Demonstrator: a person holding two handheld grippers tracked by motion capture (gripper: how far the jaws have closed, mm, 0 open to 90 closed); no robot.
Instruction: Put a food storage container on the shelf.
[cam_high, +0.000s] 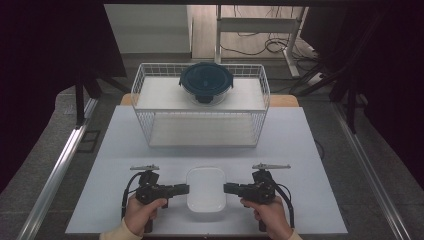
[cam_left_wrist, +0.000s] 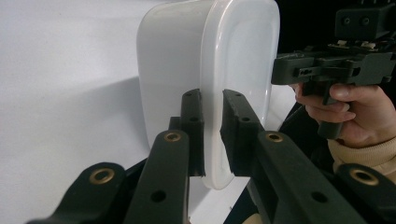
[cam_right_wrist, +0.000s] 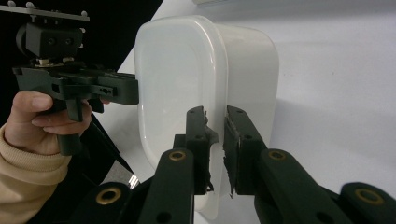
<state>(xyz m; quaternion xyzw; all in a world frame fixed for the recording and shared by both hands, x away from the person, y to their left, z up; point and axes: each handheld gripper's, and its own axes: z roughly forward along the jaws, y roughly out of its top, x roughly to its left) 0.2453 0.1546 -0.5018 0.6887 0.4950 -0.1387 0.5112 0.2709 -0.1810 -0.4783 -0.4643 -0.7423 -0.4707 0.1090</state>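
Gripping white container (lower center) w/ left gripper & right gripper pinching opposite rims; next, probably level lift.

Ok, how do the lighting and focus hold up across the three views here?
High view: table evenly lit, surroundings dark, picture a bit soft. Left gripper view: white container bright and nearly blown out, casting a soft shadow on the table; the nearest jaw parts look blurred. Right gripper view: the same glare on the container, dark corner behind the other hand-held gripper.
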